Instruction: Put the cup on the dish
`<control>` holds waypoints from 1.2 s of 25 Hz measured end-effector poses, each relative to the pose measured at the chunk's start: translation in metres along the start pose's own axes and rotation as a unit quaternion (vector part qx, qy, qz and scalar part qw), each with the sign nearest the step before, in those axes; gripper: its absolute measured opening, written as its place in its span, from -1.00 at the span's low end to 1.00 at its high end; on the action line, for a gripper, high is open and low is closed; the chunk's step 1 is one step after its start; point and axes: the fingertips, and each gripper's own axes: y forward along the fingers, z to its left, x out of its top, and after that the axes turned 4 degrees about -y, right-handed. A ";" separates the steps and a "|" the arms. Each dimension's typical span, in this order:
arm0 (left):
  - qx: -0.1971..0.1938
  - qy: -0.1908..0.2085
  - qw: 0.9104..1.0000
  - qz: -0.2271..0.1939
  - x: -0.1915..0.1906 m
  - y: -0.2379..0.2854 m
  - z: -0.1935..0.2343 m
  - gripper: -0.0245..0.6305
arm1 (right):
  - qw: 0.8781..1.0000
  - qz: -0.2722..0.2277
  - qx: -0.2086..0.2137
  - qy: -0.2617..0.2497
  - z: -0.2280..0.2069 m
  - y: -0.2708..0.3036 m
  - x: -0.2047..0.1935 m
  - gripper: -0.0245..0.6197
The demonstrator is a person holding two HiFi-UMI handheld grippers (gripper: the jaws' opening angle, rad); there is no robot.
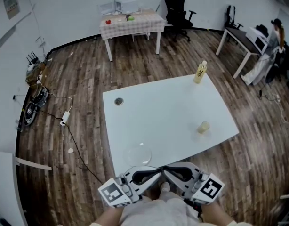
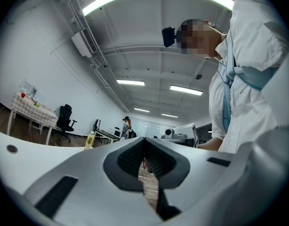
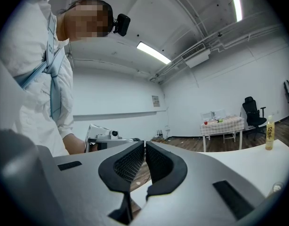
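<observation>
A small yellowish cup [image 1: 203,127] stands upright on the white table [image 1: 172,112], toward its right front. A clear glass dish [image 1: 139,154] lies near the table's front edge, left of the cup, with nothing on it. Both grippers hang just off the front edge, tips pointing at each other and almost meeting. My left gripper [image 1: 159,170] [image 2: 144,140] is shut with nothing between its pads. My right gripper [image 1: 165,169] [image 3: 144,144] is also shut and empty. The dish is close beyond the left gripper; the cup is farther off to the right.
A yellow bottle [image 1: 200,72] stands at the table's far right corner, and a small round hole [image 1: 118,101] is at its far left. A checked table [image 1: 131,25], office chairs [image 1: 177,11] and a desk [image 1: 245,41] lie beyond. Cables [image 1: 64,119] trail on the wooden floor at left.
</observation>
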 end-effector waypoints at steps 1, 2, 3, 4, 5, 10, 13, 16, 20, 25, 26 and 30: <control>0.000 -0.001 1.000 0.000 0.000 0.001 0.000 -0.92 | 1.000 -0.002 -0.001 0.003 -0.003 -0.002 0.001 -0.82; 0.000 -0.001 1.000 0.000 0.001 0.002 0.000 -0.92 | 1.000 -0.004 -0.004 0.006 -0.008 -0.005 0.002 -0.82; 0.000 -0.001 1.000 0.000 0.001 0.003 0.000 -0.92 | 1.000 -0.005 -0.009 0.008 -0.013 -0.008 0.003 -0.82; 0.000 -0.001 1.000 0.001 0.000 0.004 0.001 -0.92 | 1.000 -0.004 -0.014 0.007 -0.019 -0.011 0.002 -0.82; 0.001 -0.001 1.000 0.003 -0.001 0.005 0.001 -0.92 | 1.000 -0.001 -0.020 0.003 -0.026 -0.015 -0.001 -0.82; 0.001 -0.002 1.000 0.009 -0.011 0.009 0.000 -0.92 | 0.997 0.024 -0.067 -0.019 -0.064 -0.033 -0.030 -0.82; -0.001 -0.004 1.000 0.013 -0.013 0.014 -0.002 -0.92 | 0.995 0.032 -0.092 -0.033 -0.084 -0.042 -0.039 -0.82; -0.001 -0.006 1.000 0.016 -0.019 0.019 -0.003 -0.92 | 0.993 0.031 -0.107 -0.040 -0.100 -0.050 -0.047 -0.82; 0.001 -0.009 1.000 0.016 -0.021 0.025 -0.003 -0.92 | 0.991 0.039 -0.123 -0.041 -0.120 -0.059 -0.050 -0.82; 0.003 -0.007 1.000 0.018 -0.022 0.032 -0.002 -0.92 | 0.989 0.045 -0.133 -0.044 -0.138 -0.069 -0.052 -0.81; 0.004 -0.007 1.000 0.018 -0.023 0.033 -0.002 -0.92 | 0.989 0.046 -0.135 -0.044 -0.140 -0.071 -0.054 -0.81; 0.004 -0.008 1.000 0.021 -0.027 0.038 -0.002 -0.92 | 0.988 0.058 -0.140 -0.037 -0.147 -0.078 -0.063 -0.80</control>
